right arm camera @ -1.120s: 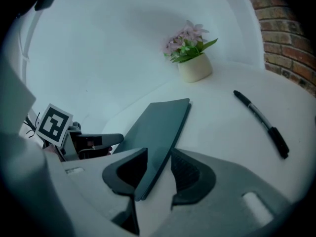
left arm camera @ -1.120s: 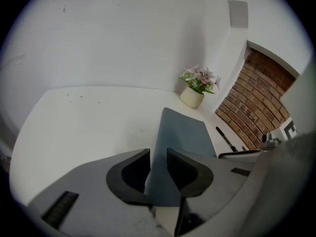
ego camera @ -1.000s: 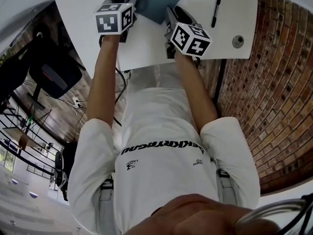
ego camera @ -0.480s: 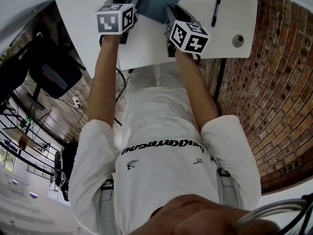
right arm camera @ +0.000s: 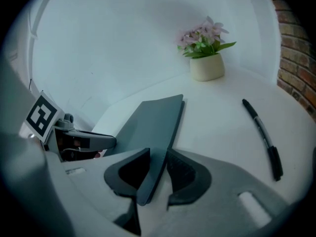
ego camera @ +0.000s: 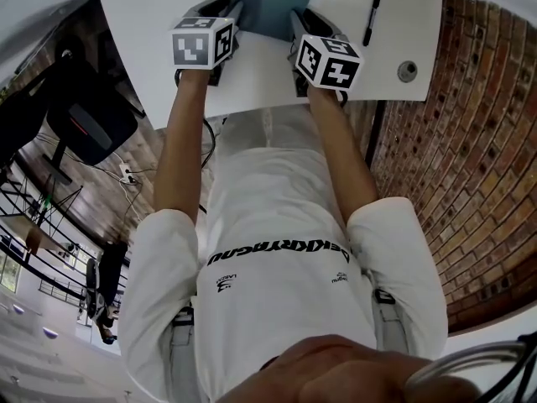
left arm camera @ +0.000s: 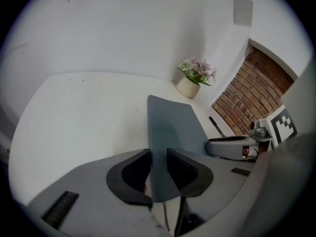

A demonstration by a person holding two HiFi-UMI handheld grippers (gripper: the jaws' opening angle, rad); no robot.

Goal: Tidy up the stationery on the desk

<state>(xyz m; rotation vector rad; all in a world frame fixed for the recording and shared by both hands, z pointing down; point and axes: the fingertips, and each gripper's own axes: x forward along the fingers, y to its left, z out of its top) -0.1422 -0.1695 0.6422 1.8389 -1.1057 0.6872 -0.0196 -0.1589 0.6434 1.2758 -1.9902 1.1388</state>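
Board (left arm camera: 173, 127), slate-grey and flat, is held at both near corners over the white desk (ego camera: 151, 23). Your left hand-held gripper (left arm camera: 158, 171) has its jaws drawn nearly together, pinching the board's near edge on the left side. Your right hand-held gripper (right arm camera: 157, 172) is clamped the same way on the near edge, right side. The board's far end points toward a potted plant (right arm camera: 206, 65). Black pen (right arm camera: 261, 137) lies on the desk to the right, apart from the board.
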